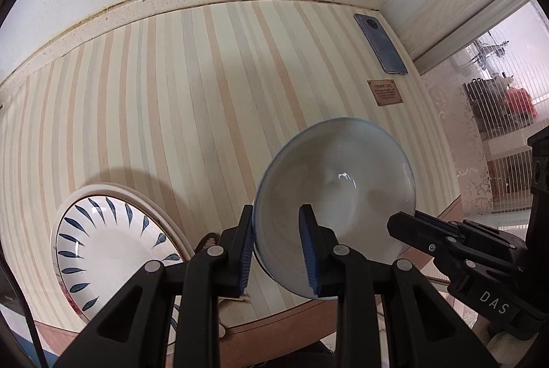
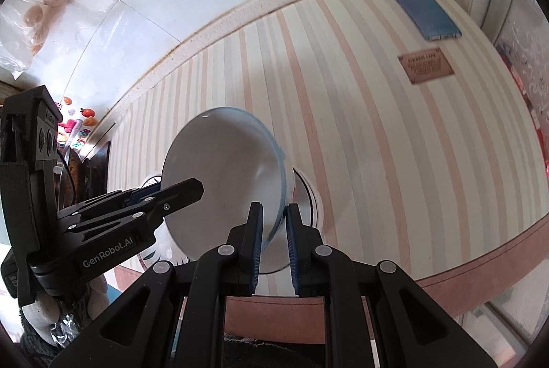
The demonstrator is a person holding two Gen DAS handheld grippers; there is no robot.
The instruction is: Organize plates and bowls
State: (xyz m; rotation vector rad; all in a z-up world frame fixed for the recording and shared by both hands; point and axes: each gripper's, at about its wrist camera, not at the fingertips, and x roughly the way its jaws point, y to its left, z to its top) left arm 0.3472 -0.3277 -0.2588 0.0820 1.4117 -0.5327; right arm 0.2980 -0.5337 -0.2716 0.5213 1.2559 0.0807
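Note:
A pale bowl with a blue rim point(image 1: 339, 193) is held tilted above the striped table between both grippers. My left gripper point(image 1: 276, 251) is shut on the bowl's left rim, one finger inside and one outside. My right gripper point(image 2: 274, 241) is shut on the bowl's point(image 2: 226, 182) right rim, and it shows in the left wrist view point(image 1: 408, 223) at the bowl's right side. The left gripper shows in the right wrist view point(image 2: 171, 193). A white plate with blue leaf marks point(image 1: 113, 248) lies on the table at the lower left, on a cream plate.
A blue phone point(image 1: 381, 43) and a small brown label point(image 1: 386, 92) lie at the far right of the striped table point(image 1: 206, 93). A wall runs behind. The table's front edge point(image 2: 480, 261) is close. A glass door is on the right.

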